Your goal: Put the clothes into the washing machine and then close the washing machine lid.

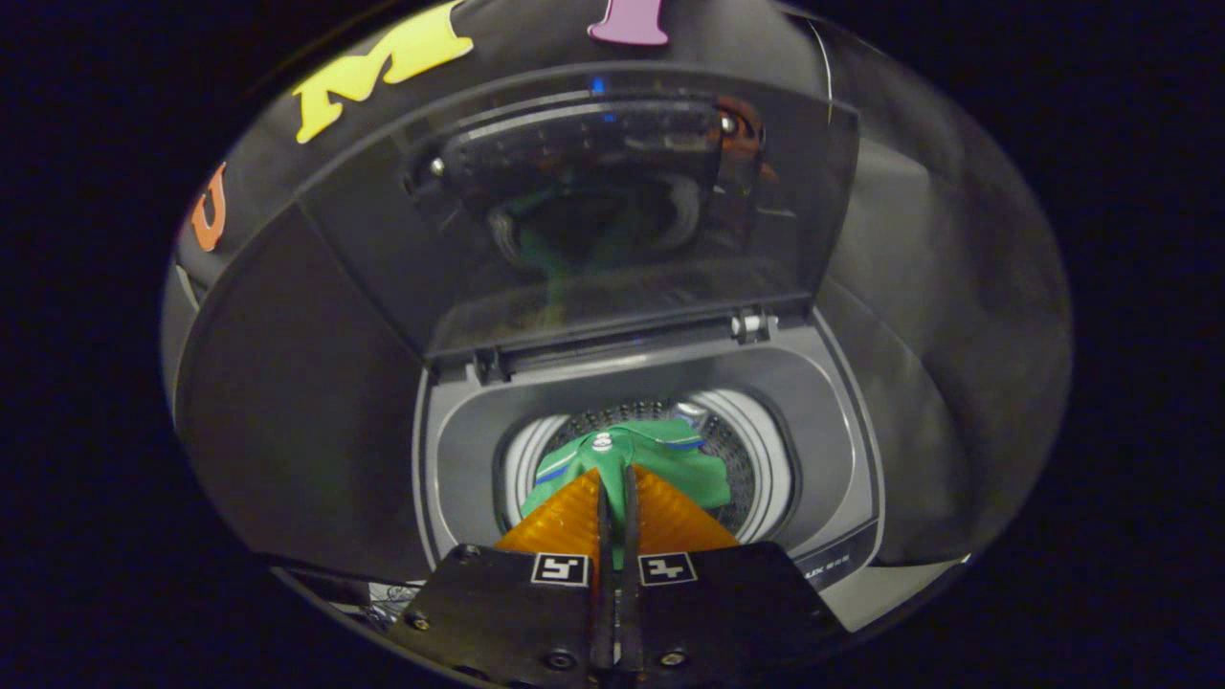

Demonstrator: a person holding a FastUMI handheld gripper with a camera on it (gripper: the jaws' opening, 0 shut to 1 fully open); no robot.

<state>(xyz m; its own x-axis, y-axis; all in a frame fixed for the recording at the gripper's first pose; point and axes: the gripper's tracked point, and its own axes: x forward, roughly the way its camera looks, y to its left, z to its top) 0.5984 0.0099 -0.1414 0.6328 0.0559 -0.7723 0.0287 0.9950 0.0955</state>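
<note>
A green shirt [665,461] with white and blue trim hangs over the round drum opening [742,442] of a grey top-loading washing machine [457,435]. My gripper [613,471] is above the opening, its two orange fingers [565,522] pressed close together on a fold of the shirt. A sliver of green shows between them. The shirt bunches just ahead of the fingertips and hides most of the drum's inside. Beyond the opening, the tinted see-through lid [612,220] stands raised upright.
The lid's hinge [753,325] sits at the back right of the machine's top. A dark control strip [842,565] runs along the front right rim. Black cloth walls close in on both sides of the machine.
</note>
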